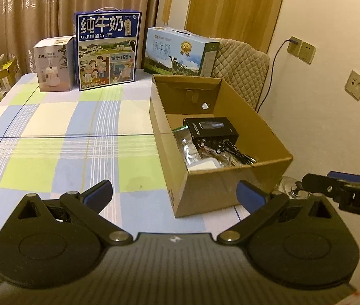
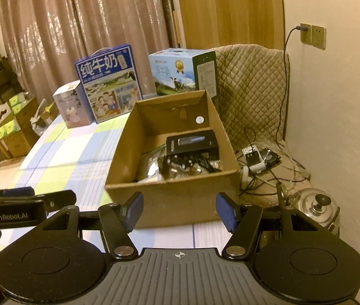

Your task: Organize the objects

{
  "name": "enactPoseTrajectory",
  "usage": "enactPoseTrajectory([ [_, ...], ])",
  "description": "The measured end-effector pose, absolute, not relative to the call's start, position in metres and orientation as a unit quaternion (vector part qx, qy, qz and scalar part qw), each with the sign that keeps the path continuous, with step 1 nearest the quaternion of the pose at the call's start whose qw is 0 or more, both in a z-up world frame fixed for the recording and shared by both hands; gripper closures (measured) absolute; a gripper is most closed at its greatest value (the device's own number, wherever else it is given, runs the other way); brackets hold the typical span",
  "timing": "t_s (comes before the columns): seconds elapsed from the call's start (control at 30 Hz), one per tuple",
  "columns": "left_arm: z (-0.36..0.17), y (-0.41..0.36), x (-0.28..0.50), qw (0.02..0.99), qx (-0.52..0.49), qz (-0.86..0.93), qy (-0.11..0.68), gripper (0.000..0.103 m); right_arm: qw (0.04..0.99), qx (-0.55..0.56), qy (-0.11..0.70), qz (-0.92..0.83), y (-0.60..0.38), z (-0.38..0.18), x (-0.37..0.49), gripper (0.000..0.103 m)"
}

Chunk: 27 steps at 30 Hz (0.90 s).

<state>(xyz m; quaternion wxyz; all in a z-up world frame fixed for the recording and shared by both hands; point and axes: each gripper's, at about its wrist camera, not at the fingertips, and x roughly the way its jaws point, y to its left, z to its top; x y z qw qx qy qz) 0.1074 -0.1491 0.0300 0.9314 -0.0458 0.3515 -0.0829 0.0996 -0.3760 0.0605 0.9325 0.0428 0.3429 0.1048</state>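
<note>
Left gripper (image 1: 173, 193) spread wide, nothing between the pads, low over the checked tablecloth (image 1: 53, 152). Right gripper (image 2: 180, 212) also spread, empty, just short of the near wall of the cardboard box (image 2: 175, 198). In the left view the right gripper pokes in from the right edge, beside the box's near right corner; from there its jaw state can't be read.

Box sits on the table's right side, straight ahead of the right gripper and ahead-right of the left one. No contact with either. Open top. Inside, toward the near end: black carton (image 1: 210, 127) on top, black cable (image 1: 238, 153) beside it, silver foil bag (image 1: 189, 147), white block (image 1: 204, 165) against the near wall. Far half of the box floor bare.

Right of the box, off the table: metal kettle (image 2: 317, 206), power strip and loose wires.

Far edge of the table: white humidifier box (image 1: 54, 66), tall blue milk carton (image 1: 107, 50), light-blue milk carton (image 1: 180, 53). Curtains behind.
</note>
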Motion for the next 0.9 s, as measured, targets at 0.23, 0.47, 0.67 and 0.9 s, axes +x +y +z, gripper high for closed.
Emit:
enactPoseTrajectory([
  [0.23,0.027,-0.146,0.081,0.927,-0.048,-0.092,0.362,0.001,0.928,0.029,0.356,0.106,-0.373,0.051,0.072,0.043],
  [0.47,0.022,-0.141,0.066,0.925,-0.043,-0.088,0.366,0.001,0.924,0.035,0.365,0.106,-0.373,0.046,0.059,0.043],
  [0.67,0.021,-0.144,0.059,0.924,-0.037,-0.094,0.368,0.001,0.923,0.042,0.367,0.109,-0.369,0.043,0.056,0.043],
  [0.9,0.020,-0.144,0.060,0.925,-0.039,-0.094,0.367,0.001,0.923,0.037,0.367,0.111,-0.364,0.045,0.057,0.043],
])
